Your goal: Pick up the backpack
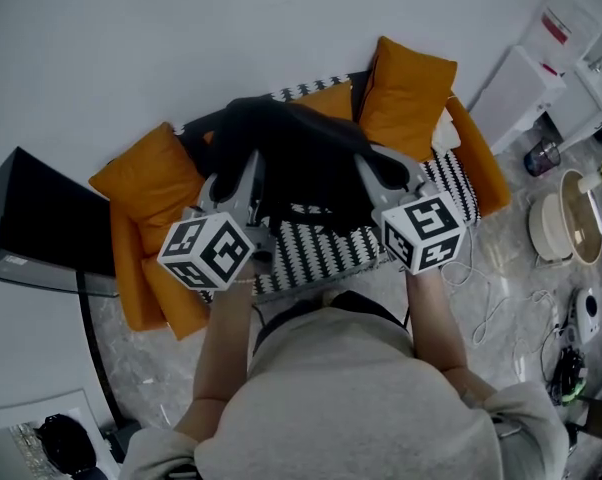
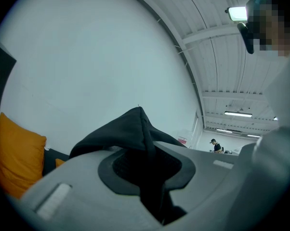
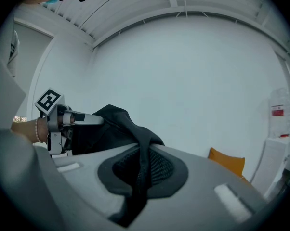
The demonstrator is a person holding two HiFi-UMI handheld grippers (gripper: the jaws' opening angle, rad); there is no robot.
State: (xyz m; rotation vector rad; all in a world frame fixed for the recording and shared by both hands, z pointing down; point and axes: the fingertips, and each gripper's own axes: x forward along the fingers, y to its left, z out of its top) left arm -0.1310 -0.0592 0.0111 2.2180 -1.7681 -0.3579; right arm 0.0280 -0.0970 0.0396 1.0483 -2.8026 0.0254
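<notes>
Pinching dark backpack [image 1: 301, 158] fabric: left gripper [image 2: 147, 150] jaws closed on one fold, right gripper [image 3: 141, 165] jaws on another, over sofa [image 1: 321, 253] seat; straps, fingertips hidden in cloth.

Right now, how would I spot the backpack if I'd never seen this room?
Find the orange sofa against the white wall. Over its striped seat, the backpack hangs pinched between the left tool and right tool. It is black and floppy, while the cushions beside it are bright orange.

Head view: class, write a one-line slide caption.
Left gripper and right gripper clamp a black backpack over an orange sofa.
</notes>
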